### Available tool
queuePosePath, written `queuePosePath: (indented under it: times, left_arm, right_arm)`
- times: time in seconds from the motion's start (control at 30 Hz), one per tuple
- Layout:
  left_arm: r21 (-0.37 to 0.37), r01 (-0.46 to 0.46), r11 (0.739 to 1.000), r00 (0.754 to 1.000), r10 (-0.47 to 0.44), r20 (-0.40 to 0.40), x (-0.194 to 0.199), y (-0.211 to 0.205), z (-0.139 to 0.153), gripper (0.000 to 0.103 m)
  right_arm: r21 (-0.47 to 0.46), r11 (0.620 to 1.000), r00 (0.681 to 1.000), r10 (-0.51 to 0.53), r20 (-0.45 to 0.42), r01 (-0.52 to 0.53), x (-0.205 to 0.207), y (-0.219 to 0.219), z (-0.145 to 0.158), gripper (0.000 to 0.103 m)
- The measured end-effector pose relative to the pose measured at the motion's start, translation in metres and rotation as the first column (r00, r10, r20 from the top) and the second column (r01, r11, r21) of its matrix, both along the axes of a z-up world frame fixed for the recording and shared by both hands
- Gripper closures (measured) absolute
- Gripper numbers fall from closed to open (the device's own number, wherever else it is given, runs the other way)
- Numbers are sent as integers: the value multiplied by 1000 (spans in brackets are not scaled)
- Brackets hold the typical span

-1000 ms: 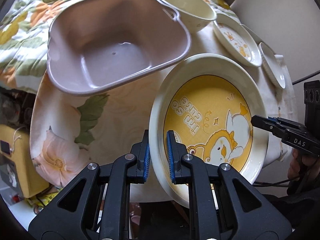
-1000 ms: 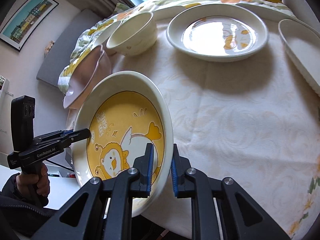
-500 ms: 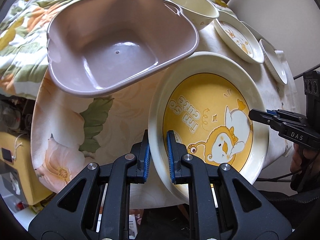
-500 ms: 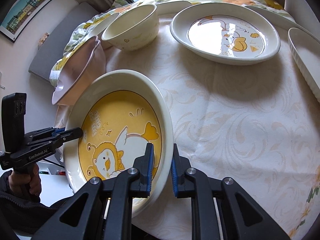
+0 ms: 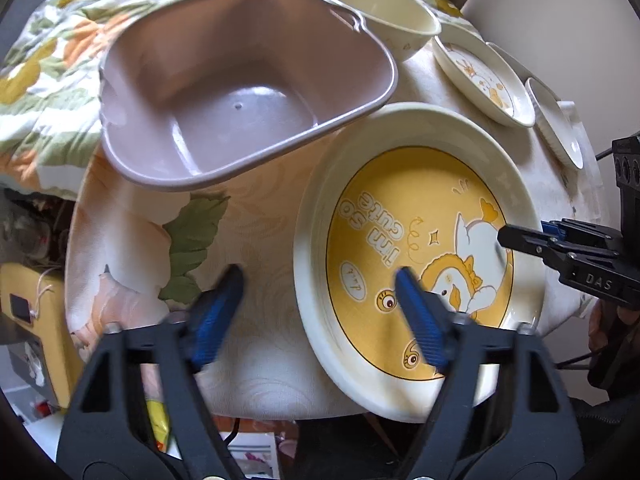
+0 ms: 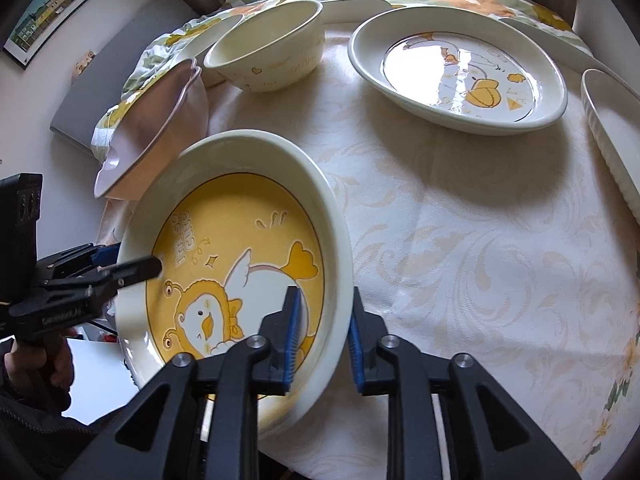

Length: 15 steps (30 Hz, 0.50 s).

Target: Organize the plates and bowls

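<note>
Your left gripper [image 5: 320, 312] and right gripper [image 6: 322, 332] are both opening off the yellow plate [image 5: 416, 264]; other dishes unstacked.

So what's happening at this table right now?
A person holds a gripper in each hand around the rim of the yellow duck plate at the table's near edge. The left gripper is opening, its pads already wide of the rim; the right gripper is opening too, the rim between its pads with a gap showing. The pink basin, a cream bowl and a white duck plate sit beyond.
</note>
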<state>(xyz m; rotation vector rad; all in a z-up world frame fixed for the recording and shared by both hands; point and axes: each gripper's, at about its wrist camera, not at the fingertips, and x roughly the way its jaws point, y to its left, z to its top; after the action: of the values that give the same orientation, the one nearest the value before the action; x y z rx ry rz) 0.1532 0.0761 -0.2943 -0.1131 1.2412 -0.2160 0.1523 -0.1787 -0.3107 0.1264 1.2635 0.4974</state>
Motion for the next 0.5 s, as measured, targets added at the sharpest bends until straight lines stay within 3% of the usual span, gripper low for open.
queuePosePath:
  times: [0.1, 0.13, 0.37, 0.5]
  left_arm:
    - [25, -12, 1000, 1000, 12, 3, -3, -4, 2, 24]
    - [31, -21, 999, 1000, 21, 2, -4, -5, 3, 24]
    - [100, -107, 989, 992, 99, 83, -22, -31, 40, 24]
    - [77, -121, 990, 980, 107, 166, -28, -67, 79, 24]
  right_arm:
    - [-17, 1000, 1000, 10, 23, -9, -2, 1, 3, 44]
    - [-26, 1000, 999, 13, 33, -12, -2, -1, 5, 41]
    - [19, 1000, 995, -3, 104, 1, -11, -48, 33, 41]
    - [53, 998, 983, -48, 176, 40, -20, -98, 68, 41]
